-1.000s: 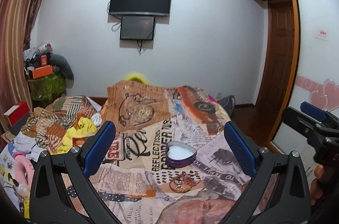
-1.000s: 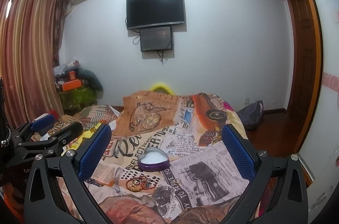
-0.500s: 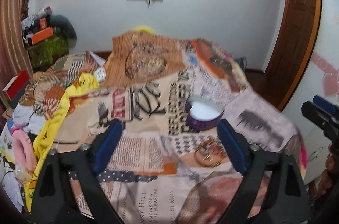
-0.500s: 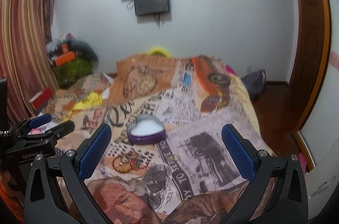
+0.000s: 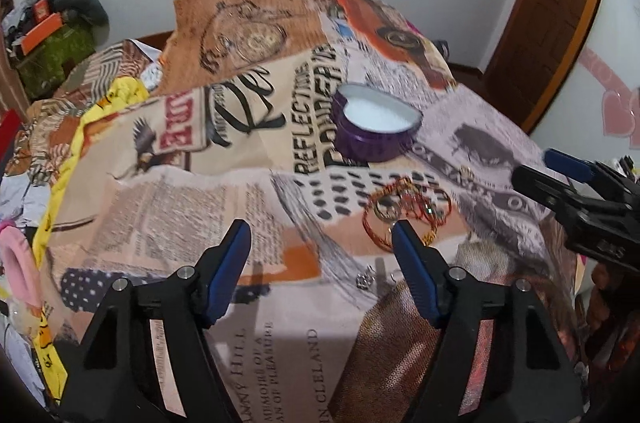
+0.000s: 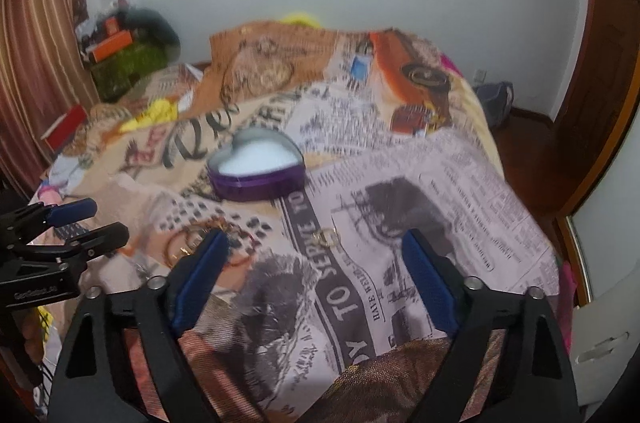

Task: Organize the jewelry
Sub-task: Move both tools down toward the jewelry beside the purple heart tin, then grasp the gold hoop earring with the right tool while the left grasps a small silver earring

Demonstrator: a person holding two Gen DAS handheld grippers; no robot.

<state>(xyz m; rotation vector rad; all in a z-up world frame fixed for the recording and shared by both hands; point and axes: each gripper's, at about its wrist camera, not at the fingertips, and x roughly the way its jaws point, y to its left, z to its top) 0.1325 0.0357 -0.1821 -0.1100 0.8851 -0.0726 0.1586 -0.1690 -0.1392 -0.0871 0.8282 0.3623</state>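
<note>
A purple heart-shaped box (image 5: 374,127) with a white lining sits open on the newspaper-print bedspread; it also shows in the right wrist view (image 6: 258,169). A tangle of gold and red bangles (image 5: 404,211) lies in front of it, also in the right wrist view (image 6: 200,243). A small gold piece (image 6: 326,237) and a small silver piece (image 5: 364,281) lie nearby. My left gripper (image 5: 322,235) is open and empty just left of the bangles. My right gripper (image 6: 314,243) is open and empty over the gold piece.
The bedspread (image 5: 240,191) covers the bed. Clothes and a yellow cloth (image 5: 72,143) pile at the left. A wooden door (image 5: 556,3) and wardrobe stand at the right. Boxes and bags (image 6: 128,59) sit in the far left corner by the curtain.
Both grippers have tilted down and moved closer to the bed and the jewelry. The wall screens have slid up out of view. Both sets of jaws stay open but look narrower.
</note>
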